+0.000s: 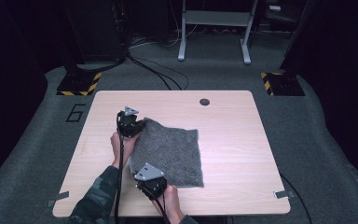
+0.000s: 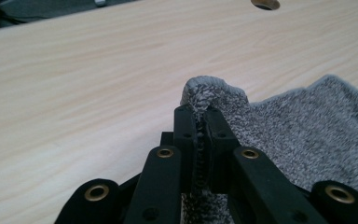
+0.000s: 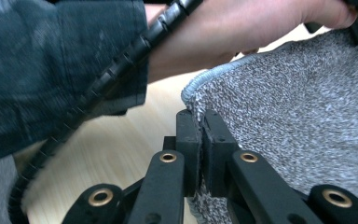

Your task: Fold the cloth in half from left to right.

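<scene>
A grey cloth (image 1: pixel 170 151) lies near the middle of the wooden table (image 1: pixel 233 154), a little toward 9 o'clock. The left gripper (image 1: pixel 137 127) is closed on the cloth's corner at about 11 o'clock (the hem sticks up between its jaws). The right gripper (image 1: pixel 145 183) pinches the corner at about 7 o'clock, jaws tight on the fabric. A round hole (image 1: pixel 204 101) sits at 12 o'clock.

my table (image 1: pixel 223 140) is evenly lit from overhead, the room around it dark; beyond my jaws its far edge blurs.
</scene>
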`<act>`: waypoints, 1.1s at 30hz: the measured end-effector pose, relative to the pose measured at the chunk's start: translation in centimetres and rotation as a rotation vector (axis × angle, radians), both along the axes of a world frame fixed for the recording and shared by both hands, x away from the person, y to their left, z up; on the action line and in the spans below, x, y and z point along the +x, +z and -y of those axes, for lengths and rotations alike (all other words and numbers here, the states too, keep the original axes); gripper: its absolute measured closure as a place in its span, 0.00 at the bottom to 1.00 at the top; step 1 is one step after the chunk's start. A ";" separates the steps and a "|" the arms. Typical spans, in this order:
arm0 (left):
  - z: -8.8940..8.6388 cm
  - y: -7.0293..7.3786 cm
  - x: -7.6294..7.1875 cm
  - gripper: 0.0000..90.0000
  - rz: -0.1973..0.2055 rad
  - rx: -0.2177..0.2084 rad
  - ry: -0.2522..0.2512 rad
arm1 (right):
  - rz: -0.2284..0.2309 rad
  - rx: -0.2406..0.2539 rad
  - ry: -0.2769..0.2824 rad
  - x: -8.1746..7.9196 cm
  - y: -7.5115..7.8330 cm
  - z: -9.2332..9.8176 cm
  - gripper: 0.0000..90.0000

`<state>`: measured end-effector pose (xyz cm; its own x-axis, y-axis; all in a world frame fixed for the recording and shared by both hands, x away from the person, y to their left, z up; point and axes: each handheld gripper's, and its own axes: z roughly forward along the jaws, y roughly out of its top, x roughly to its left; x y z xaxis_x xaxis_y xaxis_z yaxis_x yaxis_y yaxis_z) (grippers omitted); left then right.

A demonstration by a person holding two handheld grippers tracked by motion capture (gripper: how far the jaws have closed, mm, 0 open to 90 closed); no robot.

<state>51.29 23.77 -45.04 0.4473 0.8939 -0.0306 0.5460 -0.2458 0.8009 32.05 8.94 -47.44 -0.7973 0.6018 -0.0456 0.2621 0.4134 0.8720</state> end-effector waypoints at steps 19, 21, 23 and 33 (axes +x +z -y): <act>4.9 2.6 1.2 0.94 -0.014 0.108 -0.090 | 0.021 0.080 -0.076 -0.8 1.0 3.6 0.96; 5.7 2.4 1.4 0.94 -0.018 0.109 -0.102 | 0.020 0.071 -0.083 -0.8 0.8 4.3 0.96; 6.5 2.0 1.6 0.94 -0.026 0.113 -0.112 | 0.008 0.074 -0.101 -0.7 0.5 4.9 0.96; 9.2 0.5 2.4 0.94 -0.060 0.091 -0.144 | -0.031 0.032 -0.139 -0.5 -0.9 7.3 0.95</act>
